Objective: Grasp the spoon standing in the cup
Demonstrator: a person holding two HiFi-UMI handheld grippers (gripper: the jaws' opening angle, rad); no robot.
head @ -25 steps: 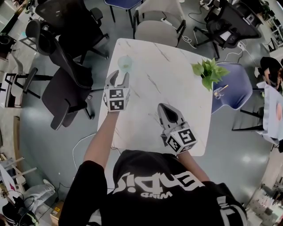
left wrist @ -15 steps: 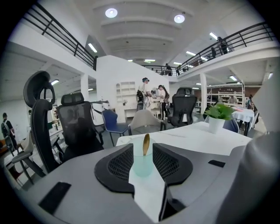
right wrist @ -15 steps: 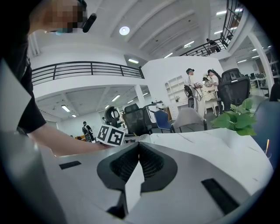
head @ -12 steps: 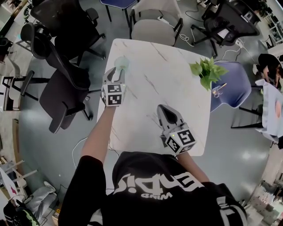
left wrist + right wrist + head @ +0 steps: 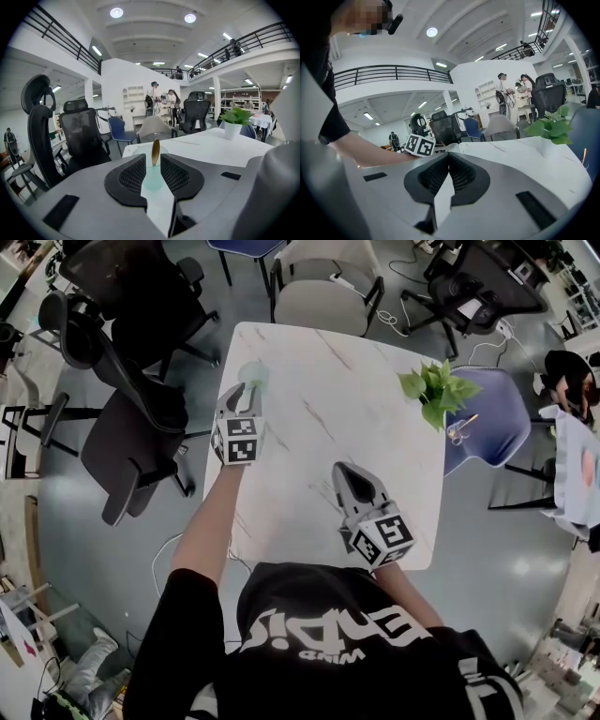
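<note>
The left gripper (image 5: 151, 158) is closing its jaws on either side of the upright brownish spoon (image 5: 155, 152), which stands between the tips with neither pad yet pressing on it. The spoon stands in a pale green translucent cup (image 5: 152, 177) near the far left corner of the white marble table (image 5: 356, 399). The right gripper (image 5: 448, 157), clenched on nothing, sits over the table's near side, well apart from the cup.

Upper left: pale green translucent cup (image 5: 253, 374), golden-brown spoon (image 5: 155, 152). Centre: white table (image 5: 366, 427), grey marble veining. Upper right: green plant (image 5: 433, 390), blue chair (image 5: 502, 432). Left: black office chairs (image 5: 131, 442). Bottom: black shirt (image 5: 347, 638), white lettering.
</note>
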